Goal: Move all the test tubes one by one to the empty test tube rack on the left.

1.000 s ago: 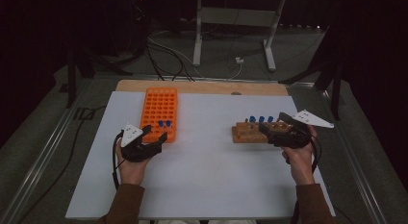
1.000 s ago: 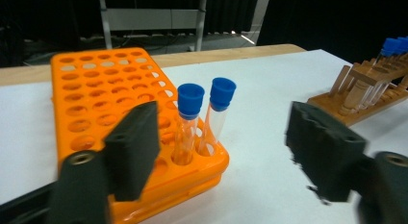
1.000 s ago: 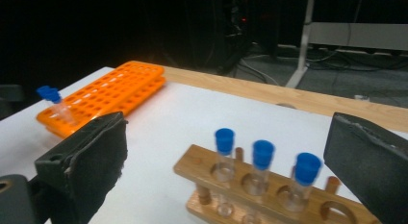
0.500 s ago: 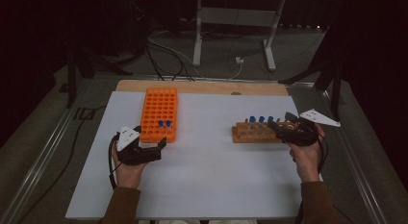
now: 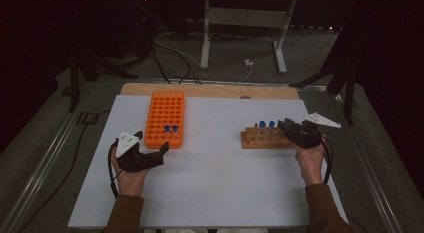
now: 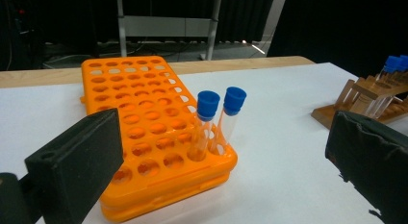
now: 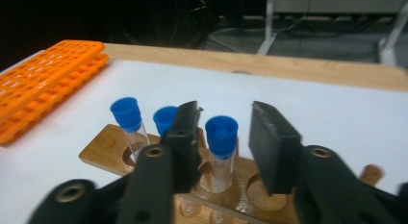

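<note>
**Two hand-held grippers at two test-tube racks**

We see the right gripper (image 7: 221,137) with its black jaws parted on either side of a blue-capped tube (image 7: 221,152). The jaws are not touching the tube, which stands upright in a hole of the wooden rack (image 7: 103,154). Two more blue-capped tubes (image 7: 127,120) stand in the same rack, just beyond and to the left of the left jaw in the right gripper view. From above, this gripper sits at the right end of the wooden rack (image 5: 262,139), held by the person's right hand (image 5: 310,160).

The left gripper (image 5: 150,155) has its jaws wide apart and holds nothing. In the left gripper view they frame the near end of the orange rack (image 6: 144,132), a plastic grid of many round holes. Two clear tubes with blue caps (image 6: 216,120) stand side by side in holes near its closest corner. The person's left hand (image 5: 131,177) rests on the white table sheet (image 5: 215,183), just in front of this rack.

We can read no labels or writing on anything.

Compared with a second ago, the right gripper has shifted towards the right end of the wooden rack. The left gripper lies where it lay, and the racks have not moved.
</note>
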Demonstrator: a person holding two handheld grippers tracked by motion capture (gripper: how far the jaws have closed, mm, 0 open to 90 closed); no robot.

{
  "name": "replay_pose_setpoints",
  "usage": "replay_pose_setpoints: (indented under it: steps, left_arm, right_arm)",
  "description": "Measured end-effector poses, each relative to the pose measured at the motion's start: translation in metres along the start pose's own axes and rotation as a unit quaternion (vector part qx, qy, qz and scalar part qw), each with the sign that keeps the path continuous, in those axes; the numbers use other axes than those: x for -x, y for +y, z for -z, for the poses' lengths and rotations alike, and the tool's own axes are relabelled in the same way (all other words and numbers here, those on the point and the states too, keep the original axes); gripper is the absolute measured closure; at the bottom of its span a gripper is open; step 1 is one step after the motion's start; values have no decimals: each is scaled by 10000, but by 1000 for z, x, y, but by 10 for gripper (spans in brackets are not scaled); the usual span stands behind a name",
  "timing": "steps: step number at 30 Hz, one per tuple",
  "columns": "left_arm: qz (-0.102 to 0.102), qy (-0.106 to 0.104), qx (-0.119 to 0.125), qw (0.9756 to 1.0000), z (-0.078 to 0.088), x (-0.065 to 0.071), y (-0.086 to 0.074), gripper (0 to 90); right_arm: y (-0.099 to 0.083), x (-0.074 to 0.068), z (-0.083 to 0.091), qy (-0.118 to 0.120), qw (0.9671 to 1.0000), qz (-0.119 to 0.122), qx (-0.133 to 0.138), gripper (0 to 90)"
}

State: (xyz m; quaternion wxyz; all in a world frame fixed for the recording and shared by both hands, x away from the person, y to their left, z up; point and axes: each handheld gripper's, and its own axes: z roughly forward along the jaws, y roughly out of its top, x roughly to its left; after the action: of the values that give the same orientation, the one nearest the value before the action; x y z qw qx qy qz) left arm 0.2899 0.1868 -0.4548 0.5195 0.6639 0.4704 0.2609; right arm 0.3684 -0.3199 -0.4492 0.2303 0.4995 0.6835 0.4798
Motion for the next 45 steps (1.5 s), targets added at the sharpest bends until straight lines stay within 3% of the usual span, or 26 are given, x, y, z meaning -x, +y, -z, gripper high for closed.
replay_pose_setpoints:
  steps: [4,11,25,36,45]
  left_arm:
    - [19,27,-24,10000,0,-2,-1,8]
    - [21,39,-39,10000,-1,-1,-1,8]
    - [19,53,-35,10000,0,-1,-2,8]
    - [-17,62,-52,10000,0,-1,-2,8]
    - [-40,53,-101,9999,-2,0,-4,8]
  right_arm:
    - [-6,-1,-7,29,9999,58,-127,737]
    - [-9,-4,-8,-74,9997,199,-133,749]
    - [-13,-7,-9,-162,9996,217,-123,761]
    - [-1,-8,9,-199,9991,206,329,763]
    - [14,-12,30,-250,9965,280,751,763]
